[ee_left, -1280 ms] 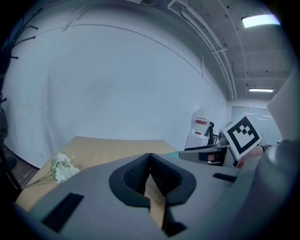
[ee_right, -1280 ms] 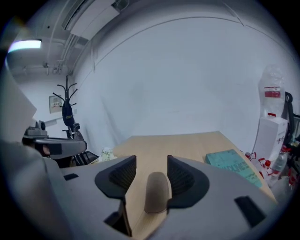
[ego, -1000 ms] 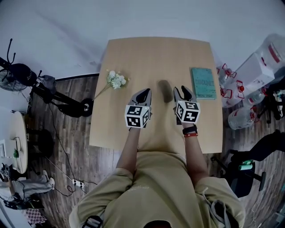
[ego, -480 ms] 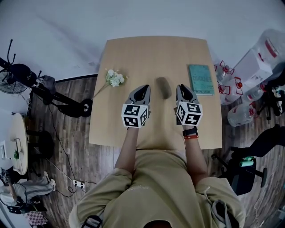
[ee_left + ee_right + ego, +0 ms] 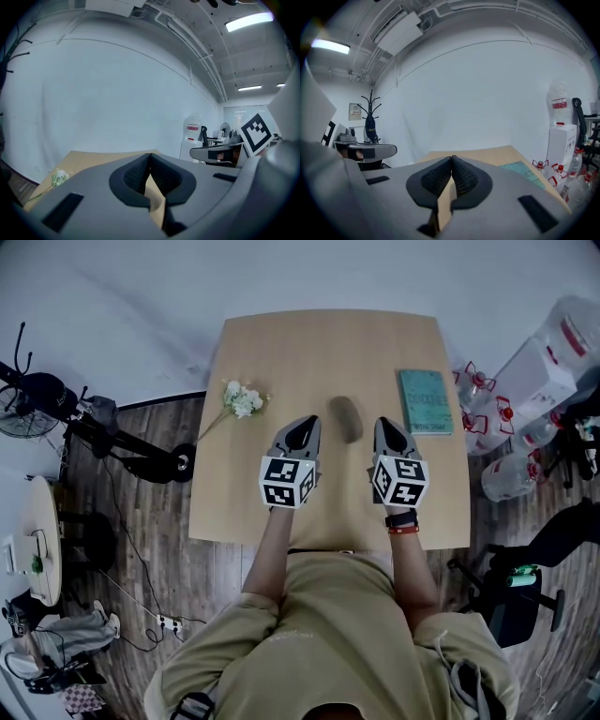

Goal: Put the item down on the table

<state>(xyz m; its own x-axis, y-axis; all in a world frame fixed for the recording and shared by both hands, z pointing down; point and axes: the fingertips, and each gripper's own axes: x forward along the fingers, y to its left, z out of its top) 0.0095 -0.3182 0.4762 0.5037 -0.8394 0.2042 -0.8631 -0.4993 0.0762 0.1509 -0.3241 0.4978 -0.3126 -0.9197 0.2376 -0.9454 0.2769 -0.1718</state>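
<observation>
A dark oblong item [image 5: 346, 418] lies on the tan table [image 5: 281, 352], apart from both grippers. My left gripper [image 5: 302, 428] hovers just left of it, jaws shut with nothing between them; in the left gripper view its pads [image 5: 140, 174] meet at the tip. My right gripper [image 5: 387, 427] hovers just right of the item, also shut and empty; in the right gripper view the pads [image 5: 461, 177] touch. Neither gripper view shows the item.
A white flower sprig [image 5: 243, 402] lies on the table's left part, also visible as the flower [image 5: 58, 177]. A teal book [image 5: 426, 401] lies at the right edge, seen again as the book [image 5: 526, 171]. Water bottles [image 5: 511, 479] and a dispenser [image 5: 548, 371] stand on the floor at the right.
My right gripper's jaws have closed, and it has drawn slightly right, away from the dark item. The left gripper has hardly moved.
</observation>
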